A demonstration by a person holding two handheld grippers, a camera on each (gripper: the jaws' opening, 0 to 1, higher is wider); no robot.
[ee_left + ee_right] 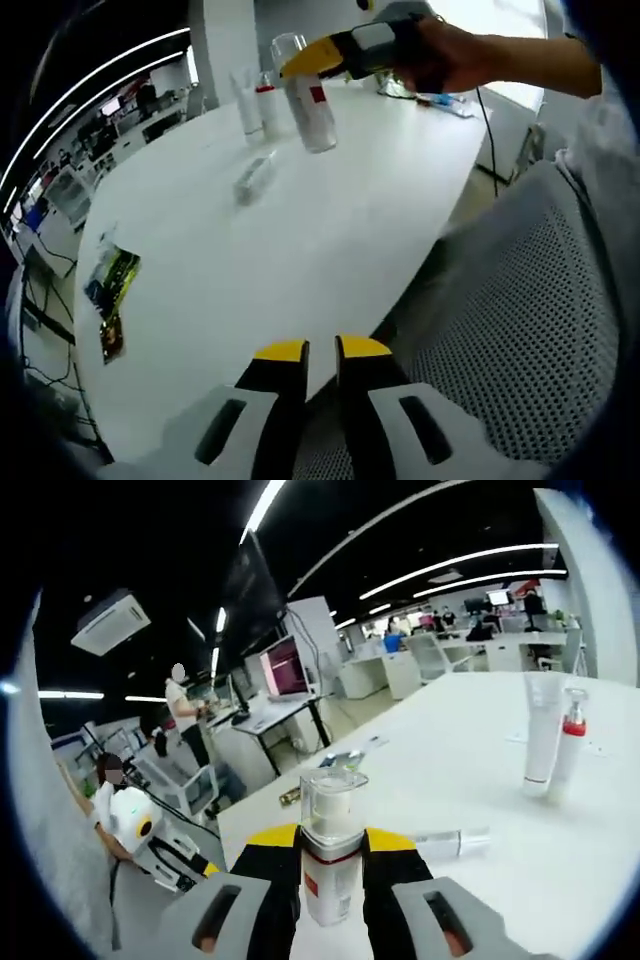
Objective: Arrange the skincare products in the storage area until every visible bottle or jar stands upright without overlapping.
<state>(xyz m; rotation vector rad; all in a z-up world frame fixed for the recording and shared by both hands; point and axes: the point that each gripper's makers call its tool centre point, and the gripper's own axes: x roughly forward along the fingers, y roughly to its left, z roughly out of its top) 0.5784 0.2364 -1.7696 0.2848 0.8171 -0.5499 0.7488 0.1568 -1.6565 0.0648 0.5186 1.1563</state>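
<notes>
the right gripper (pixel 331 865) is clamped on a clear bottle (pixel 331 855) with a red label and holds it above the white table (pixel 560 860), lifted clear of the top in the left gripper view. past it a white tube (pixel 541 730) and a red-capped pump bottle (pixel 568 742) stand upright side by side, touching, while a slim clear bottle (pixel 450 842) lies flat nearer the gripper. the left gripper (pixel 322 352) hangs over the table's near edge beside a mesh chair (pixel 520 330), its jaws nearly together with nothing between them.
</notes>
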